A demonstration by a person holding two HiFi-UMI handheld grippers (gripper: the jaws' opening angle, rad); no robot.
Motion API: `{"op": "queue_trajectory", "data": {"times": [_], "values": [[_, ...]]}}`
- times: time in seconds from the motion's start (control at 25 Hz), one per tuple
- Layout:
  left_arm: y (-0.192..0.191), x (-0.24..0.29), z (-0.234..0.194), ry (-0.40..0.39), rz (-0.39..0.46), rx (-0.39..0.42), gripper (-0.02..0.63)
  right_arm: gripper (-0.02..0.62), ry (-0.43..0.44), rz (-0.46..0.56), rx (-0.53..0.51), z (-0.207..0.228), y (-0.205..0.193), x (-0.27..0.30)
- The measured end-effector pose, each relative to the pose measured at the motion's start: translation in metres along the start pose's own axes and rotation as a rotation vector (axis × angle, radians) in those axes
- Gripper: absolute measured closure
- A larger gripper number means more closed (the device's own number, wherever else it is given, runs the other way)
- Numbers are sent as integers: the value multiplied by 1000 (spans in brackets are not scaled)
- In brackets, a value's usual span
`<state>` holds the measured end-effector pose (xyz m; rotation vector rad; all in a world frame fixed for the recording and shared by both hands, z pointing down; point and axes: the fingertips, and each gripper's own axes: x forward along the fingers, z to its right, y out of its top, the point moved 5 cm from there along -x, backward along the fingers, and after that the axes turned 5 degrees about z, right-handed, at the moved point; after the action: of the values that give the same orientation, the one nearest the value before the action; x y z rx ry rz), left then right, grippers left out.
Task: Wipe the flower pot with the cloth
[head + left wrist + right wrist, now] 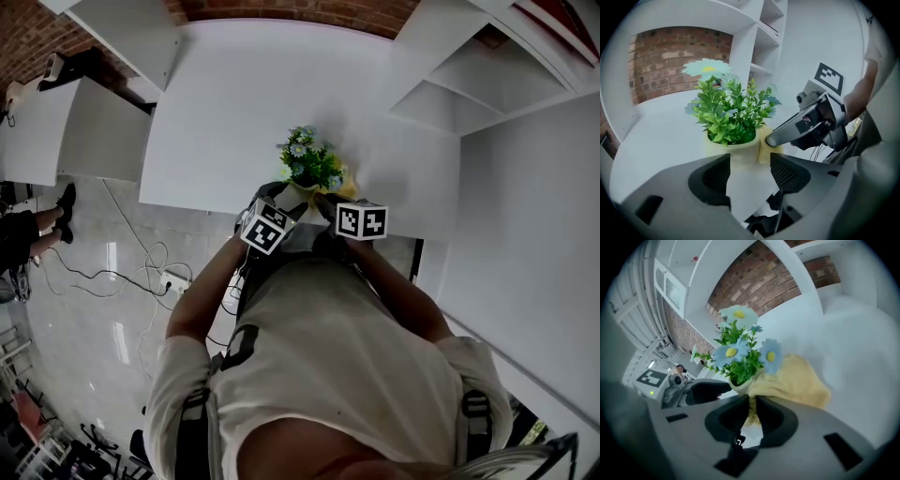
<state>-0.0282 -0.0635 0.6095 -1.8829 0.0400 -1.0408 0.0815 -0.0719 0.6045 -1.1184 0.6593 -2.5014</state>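
Pot: the flower pot (pixel 733 152) is found upright at the near edge of the white desk (pixel 234 103), with its plant (pixel 729 112) of green leaves and pale blue flowers rising above the rim.
Left claw: the left claw (pixel 750 160) is seen spread wide, with the pot sitting in the gap at its tips. A firm press of the pads cannot be made out (they are judged to flank rather than squeeze).
Right claw: the right claw (pixel 753 401) is drawn narrow and closed on a fold of the yellow cloth (pixel 797 380).
Cloth: the rest is bunched against the pot on the person's right, touching the wall just below the rim.
Key relation: the pot lies straight ahead of both claws, its long axis upright. The cloth-bearing right claw is nearer the wall to be rubbed, so the wipe is judged to run around that side while the left claw steadies.
Hidden: the pot's lower wall and foot are covered by the claws in both gripper views. In the head view the pot is largely masked by foliage and the marker cubes (pixel 265 228). Its far side is shown nowhere.
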Motion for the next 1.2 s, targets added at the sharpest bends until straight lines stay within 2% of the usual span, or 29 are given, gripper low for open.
{"op": "queue_trajectory", "data": {"times": [0.04,0.08,0.12,0.2,0.32,0.44,0.6,0.84,0.96,1.12,1.2], "values": [[0,0,5,-22,-1,16,338,535,-8,12,13,2,2,-1],[1,0,8,-37,2,38,384,535,-14,24,20,4,5,-1],[4,-1,8,-34,8,65,385,535,-20,35,23,6,9,-1],[8,-6,-2,13,31,111,385,535,-30,47,23,10,15,-1],[12,-17,-32,52,42,111,357,535,-36,56,25,14,23,-1],[14,-18,-59,43,8,125,307,535,-32,57,24,16,25,0],[19,-7,-70,15,-13,162,305,535,-28,51,17,16,25,3],[11,-3,-56,9,17,108,347,535,-19,36,4,11,20,5],[10,1,-48,62,30,119,327,535,-15,25,-7,8,16,6],[11,-1,-43,109,38,36,327,535,-17,10,-10,3,11,6],[10,-3,-39,132,31,20,328,535,-18,-6,-7,-2,4,7]]}}
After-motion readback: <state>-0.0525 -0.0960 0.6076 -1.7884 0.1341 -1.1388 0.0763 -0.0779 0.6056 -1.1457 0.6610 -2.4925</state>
